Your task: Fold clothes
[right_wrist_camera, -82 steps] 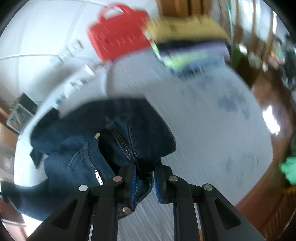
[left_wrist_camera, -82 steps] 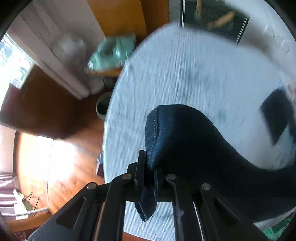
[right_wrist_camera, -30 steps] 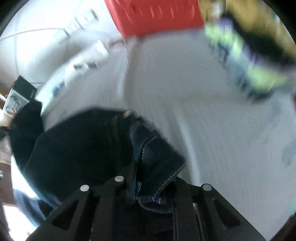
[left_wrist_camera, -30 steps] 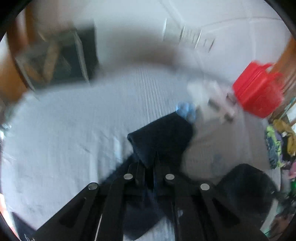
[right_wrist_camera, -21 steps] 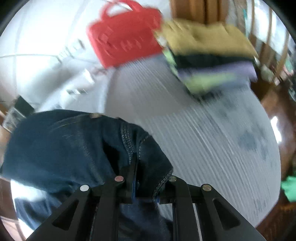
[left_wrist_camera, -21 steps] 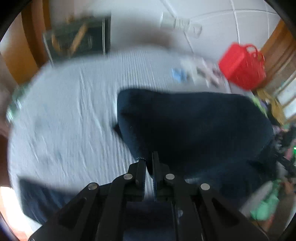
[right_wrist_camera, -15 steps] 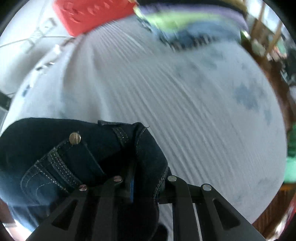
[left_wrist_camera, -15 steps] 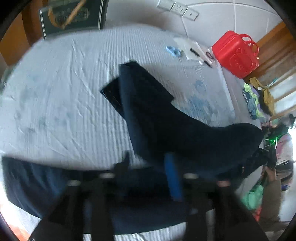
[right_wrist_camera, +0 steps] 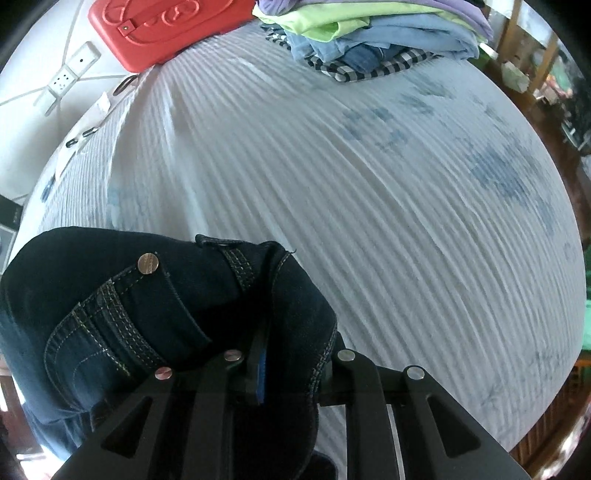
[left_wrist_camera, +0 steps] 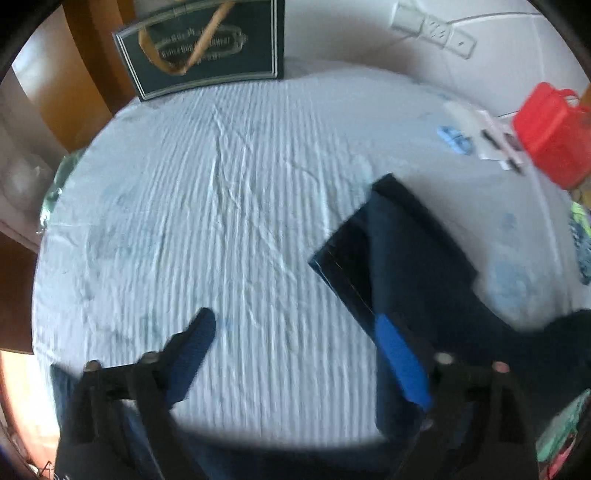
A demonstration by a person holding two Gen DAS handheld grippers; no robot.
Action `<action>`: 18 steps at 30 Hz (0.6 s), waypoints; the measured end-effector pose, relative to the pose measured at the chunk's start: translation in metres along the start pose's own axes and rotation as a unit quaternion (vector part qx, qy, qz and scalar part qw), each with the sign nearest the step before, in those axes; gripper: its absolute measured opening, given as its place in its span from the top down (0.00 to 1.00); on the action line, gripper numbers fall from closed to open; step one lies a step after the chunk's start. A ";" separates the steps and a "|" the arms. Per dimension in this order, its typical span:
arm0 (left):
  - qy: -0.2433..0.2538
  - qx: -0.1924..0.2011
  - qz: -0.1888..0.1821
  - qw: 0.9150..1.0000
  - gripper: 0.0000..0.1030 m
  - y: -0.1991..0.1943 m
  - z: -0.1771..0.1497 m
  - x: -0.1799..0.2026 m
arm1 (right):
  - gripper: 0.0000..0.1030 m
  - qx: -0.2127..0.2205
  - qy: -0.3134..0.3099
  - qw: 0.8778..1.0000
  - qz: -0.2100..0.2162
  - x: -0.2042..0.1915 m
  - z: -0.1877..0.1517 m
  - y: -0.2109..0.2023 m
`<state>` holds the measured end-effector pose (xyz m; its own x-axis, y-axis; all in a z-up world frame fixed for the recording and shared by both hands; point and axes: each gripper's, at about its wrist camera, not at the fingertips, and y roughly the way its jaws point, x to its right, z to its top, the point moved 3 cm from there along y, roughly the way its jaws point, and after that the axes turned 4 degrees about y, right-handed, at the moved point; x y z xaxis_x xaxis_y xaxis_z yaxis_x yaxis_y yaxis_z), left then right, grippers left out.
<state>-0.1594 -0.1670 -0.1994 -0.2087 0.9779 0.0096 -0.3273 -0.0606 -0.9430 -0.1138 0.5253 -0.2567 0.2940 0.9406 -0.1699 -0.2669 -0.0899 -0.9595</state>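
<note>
**Left Gripper Opening, Right Gripper Clamped on Denim**

The left gripper (left_wrist_camera: 295, 332) pointed steeply down at the bed, its jaws wide apart and opening, with only bedsheet between its blue-padded fingers (left_wrist_camera: 400, 363). The dark blue denim jeans (left_wrist_camera: 406, 258) lay on the sheet, beside and under the right-hand finger; contact could not be determined because of blur. A folded leg end extended away toward the far edge of the bed.

The right gripper (right_wrist_camera: 291, 362) was nearly closed, clamping the waistband of the jeans (right_wrist_camera: 166, 295) near a metal button (right_wrist_camera: 148, 263). The bunched denim rested on the pale blue ribbed bedsheet (right_wrist_camera: 369, 203).

Farther out, a stack of folded clothes (right_wrist_camera: 369, 40) sat at the far edge of the bed, next to a red plastic case (right_wrist_camera: 159, 29). A dark green box (left_wrist_camera: 207, 48) stood against the wall in the left view.
</note>
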 end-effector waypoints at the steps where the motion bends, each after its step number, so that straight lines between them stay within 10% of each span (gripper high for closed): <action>1: -0.003 -0.005 0.002 1.000 0.25 0.012 0.005 -0.001 | 0.84 -0.001 0.000 1.000 -0.002 0.000 0.001 0.000; 10: -0.006 -0.011 -0.019 1.000 0.26 0.066 0.020 0.022 | 0.82 -0.006 0.005 1.000 -0.015 -0.008 0.001 0.003; 11: 0.012 -0.010 -0.015 1.000 0.33 0.065 0.020 0.029 | 0.82 -0.005 0.004 1.000 -0.017 -0.008 0.001 0.003; 13: 0.027 -0.006 -0.019 0.999 0.85 0.058 0.022 0.036 | 0.82 -0.005 0.006 1.000 -0.019 -0.012 0.004 0.006; 18: 0.034 0.064 0.040 0.997 0.86 -0.005 0.028 0.015 | 0.82 -0.009 0.003 1.000 -0.024 -0.015 0.006 0.008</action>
<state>-0.1865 -0.1572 -0.1857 -0.1772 0.9801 -0.0900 -0.4287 -0.1592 -0.8893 -0.1259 0.5120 -0.2604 0.3125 0.9417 -0.1250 -0.2363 -0.0503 -0.9704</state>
